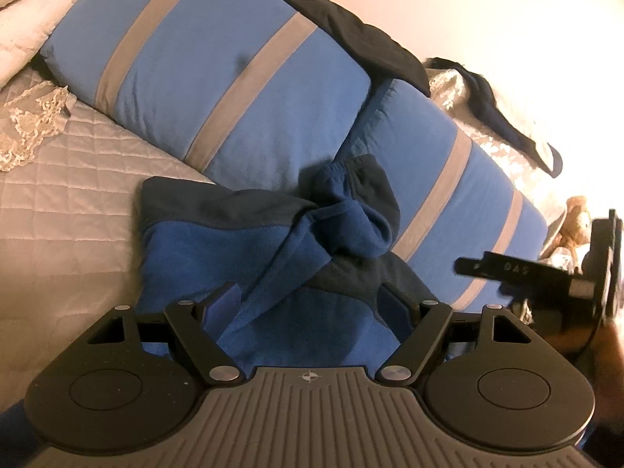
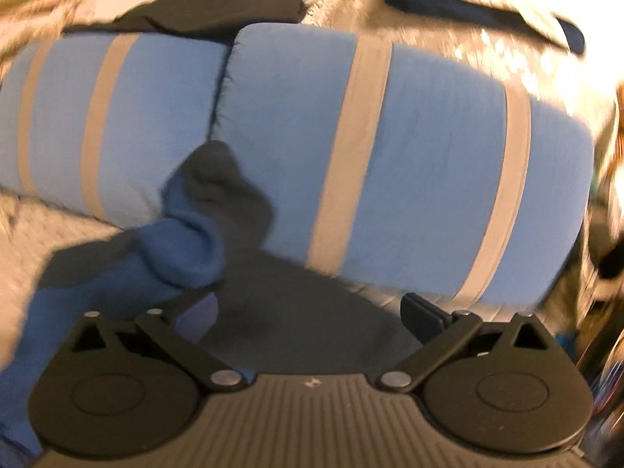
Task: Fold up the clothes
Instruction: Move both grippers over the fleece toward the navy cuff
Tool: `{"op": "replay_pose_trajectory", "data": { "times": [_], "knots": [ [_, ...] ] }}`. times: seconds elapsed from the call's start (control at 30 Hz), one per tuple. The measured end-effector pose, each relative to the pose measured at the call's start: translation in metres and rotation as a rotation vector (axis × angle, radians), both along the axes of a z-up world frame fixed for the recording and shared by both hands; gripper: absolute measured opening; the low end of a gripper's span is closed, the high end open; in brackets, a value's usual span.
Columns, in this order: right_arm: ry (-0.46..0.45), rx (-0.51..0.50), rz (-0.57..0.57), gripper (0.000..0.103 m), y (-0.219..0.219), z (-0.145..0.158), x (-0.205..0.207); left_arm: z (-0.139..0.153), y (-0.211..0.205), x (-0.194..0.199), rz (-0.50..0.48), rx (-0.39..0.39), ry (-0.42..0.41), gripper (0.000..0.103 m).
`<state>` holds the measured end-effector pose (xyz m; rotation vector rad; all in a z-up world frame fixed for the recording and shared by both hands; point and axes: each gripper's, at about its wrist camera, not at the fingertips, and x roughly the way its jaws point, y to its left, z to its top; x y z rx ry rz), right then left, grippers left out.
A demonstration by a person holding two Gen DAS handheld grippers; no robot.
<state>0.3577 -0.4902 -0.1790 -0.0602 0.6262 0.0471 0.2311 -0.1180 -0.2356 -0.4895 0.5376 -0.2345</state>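
A blue and navy fleece garment [image 1: 241, 241] lies crumpled on the bed against the pillows, with a twisted sleeve bunched on top. My left gripper [image 1: 308, 300] stands open low over it, fingers wide apart and the fleece running between and under them. My right gripper [image 2: 308, 304] is open at full width above the garment's dark navy part, with nothing pinched between its pads. The bunched blue sleeve [image 2: 183, 245] sits just ahead of its left finger. From the left wrist view the right gripper [image 1: 507, 269] shows side-on at the right edge.
Two blue pillows with grey stripes [image 1: 202, 58] [image 1: 460, 202] lie behind the garment. A black garment [image 1: 362, 43] rests on top of them and a dark navy one [image 1: 491, 109] lies farther right. A quilted grey bedspread [image 1: 58, 195] and lace trim [image 1: 31, 124] are at the left.
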Motion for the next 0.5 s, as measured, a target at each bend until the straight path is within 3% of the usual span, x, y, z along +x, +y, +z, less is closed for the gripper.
{"op": "replay_pose_trajectory", "data": {
  "times": [0.2,0.3,0.33,0.4,0.5],
  "knots": [
    [-0.06,0.244,-0.155,0.103,0.015,-0.055,-0.043,-0.001,0.003,-0.001,-0.01,-0.022,-0.001,0.077],
    [-0.143,0.265,-0.228,0.103,0.014,-0.091,-0.059,0.0,0.001,0.0,-0.019,-0.016,0.002,0.077],
    [-0.13,0.24,-0.246,0.103,0.015,-0.102,-0.059,-0.001,0.001,0.0,-0.014,-0.014,0.006,0.077],
    [0.002,0.226,-0.32,0.103,0.013,-0.113,-0.046,-0.001,0.001,0.001,-0.002,-0.013,0.014,0.077],
    [0.005,0.292,-0.281,0.103,0.005,-0.112,-0.047,-0.001,0.001,0.001,0.016,-0.008,0.021,0.077]
  ]
}}
